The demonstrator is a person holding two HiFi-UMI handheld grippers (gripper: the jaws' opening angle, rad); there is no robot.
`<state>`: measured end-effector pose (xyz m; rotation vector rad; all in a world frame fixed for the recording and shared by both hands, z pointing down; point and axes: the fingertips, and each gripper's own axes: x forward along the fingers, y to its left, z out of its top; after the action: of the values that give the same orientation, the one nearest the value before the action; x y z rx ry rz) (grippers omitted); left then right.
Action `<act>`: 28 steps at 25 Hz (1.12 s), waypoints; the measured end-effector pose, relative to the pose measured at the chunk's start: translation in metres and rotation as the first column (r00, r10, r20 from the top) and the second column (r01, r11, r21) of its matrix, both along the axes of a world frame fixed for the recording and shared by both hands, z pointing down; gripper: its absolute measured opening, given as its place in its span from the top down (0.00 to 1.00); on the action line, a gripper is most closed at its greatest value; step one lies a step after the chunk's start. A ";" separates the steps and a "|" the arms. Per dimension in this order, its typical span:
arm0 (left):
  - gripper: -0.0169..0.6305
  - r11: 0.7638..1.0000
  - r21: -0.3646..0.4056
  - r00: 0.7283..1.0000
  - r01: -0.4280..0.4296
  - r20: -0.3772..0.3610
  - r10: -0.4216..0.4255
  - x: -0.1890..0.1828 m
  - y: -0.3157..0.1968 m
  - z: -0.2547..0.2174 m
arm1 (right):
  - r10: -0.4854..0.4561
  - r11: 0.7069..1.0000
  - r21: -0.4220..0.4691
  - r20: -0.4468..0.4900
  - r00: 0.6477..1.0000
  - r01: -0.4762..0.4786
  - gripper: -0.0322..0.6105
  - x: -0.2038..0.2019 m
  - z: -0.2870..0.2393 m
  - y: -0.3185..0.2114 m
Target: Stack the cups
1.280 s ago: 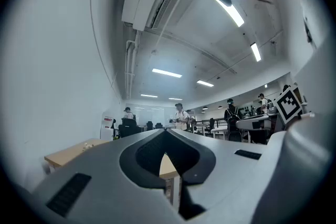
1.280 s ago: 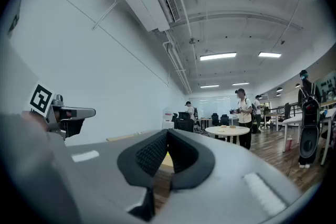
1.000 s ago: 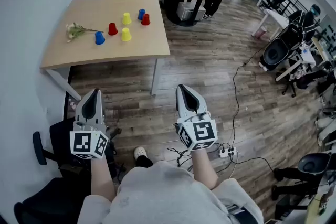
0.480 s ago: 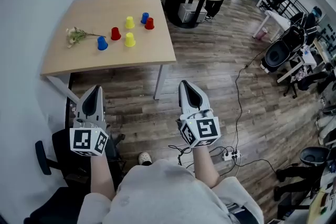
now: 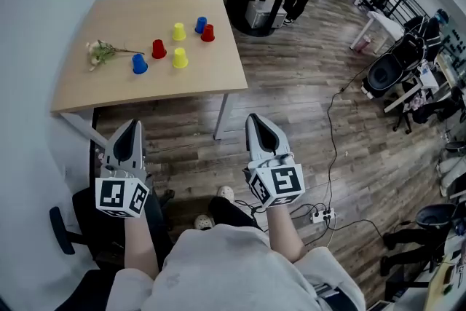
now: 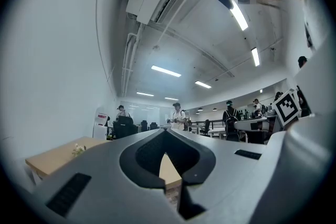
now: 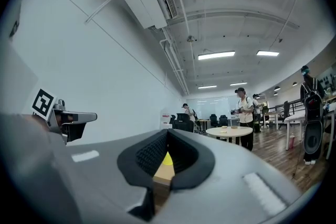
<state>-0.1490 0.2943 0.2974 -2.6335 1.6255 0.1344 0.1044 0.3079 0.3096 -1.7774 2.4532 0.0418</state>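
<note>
- Six cups [image 5: 180, 57] stand unstacked on the desk [image 5: 218, 73], upper left of the frame, beside a flower sprig [image 5: 98, 52].
- Left tongs [image 5: 127, 127] closed and empty, lower left, well apart from the desk.
- Right tongs [image 5: 256, 120] closed and empty, lower centre.

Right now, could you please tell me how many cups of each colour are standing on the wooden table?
Red cups: 2
Yellow cups: 2
Blue cups: 2
Total: 6
</note>
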 end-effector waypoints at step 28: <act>0.96 0.992 0.031 0.992 0.121 0.028 -0.122 0.053 -0.279 -0.011 | -0.161 0.986 0.052 0.015 0.987 0.160 0.93 0.038 -0.018 -0.319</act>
<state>-0.0963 0.0151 0.2862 -2.4948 1.7551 0.1126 0.1426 -0.0114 0.2921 -1.5472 2.5490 0.0726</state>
